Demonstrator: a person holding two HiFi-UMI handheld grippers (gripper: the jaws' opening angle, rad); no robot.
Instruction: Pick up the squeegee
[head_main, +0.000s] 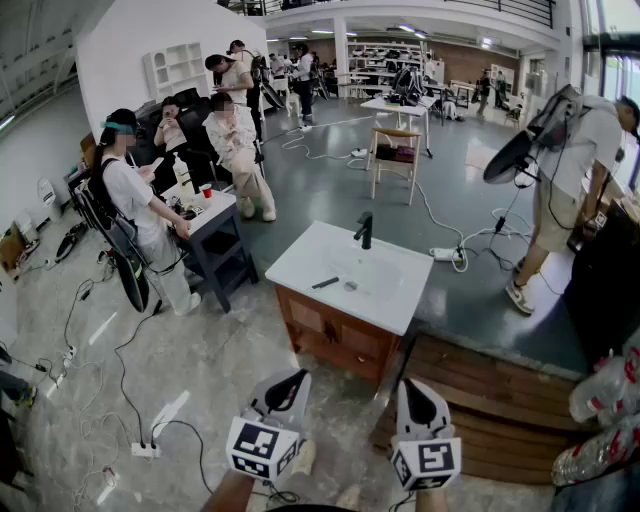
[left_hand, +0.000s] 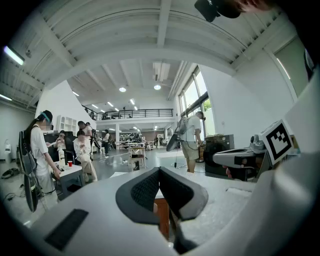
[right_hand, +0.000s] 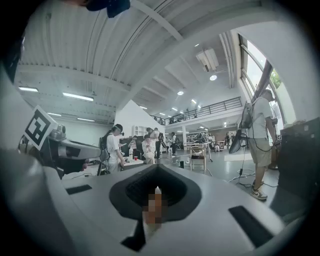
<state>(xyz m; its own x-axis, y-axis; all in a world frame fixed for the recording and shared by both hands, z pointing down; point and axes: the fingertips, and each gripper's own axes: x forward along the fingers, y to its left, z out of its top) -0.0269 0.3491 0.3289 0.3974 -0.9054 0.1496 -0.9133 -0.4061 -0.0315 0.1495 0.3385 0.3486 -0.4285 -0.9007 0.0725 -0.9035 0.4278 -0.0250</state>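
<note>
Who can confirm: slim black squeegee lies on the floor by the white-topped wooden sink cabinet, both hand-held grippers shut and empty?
Not the floor: the head view shows the slim black squeegee lying on the white top of the wooden sink cabinet. The left hand-held gripper and right hand-held gripper are shut and empty.

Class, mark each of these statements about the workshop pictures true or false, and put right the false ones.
1. The left gripper has its fingers closed together with nothing between them. True.
2. The slim dark squeegee lies on the white countertop of the wooden cabinet. True.
3. The right gripper holds the squeegee. False: the right gripper is shut and empty, held short of the cabinet.
4. The black faucet lies flat on the floor. False: the black faucet stands upright at the countertop's far edge.
</note>
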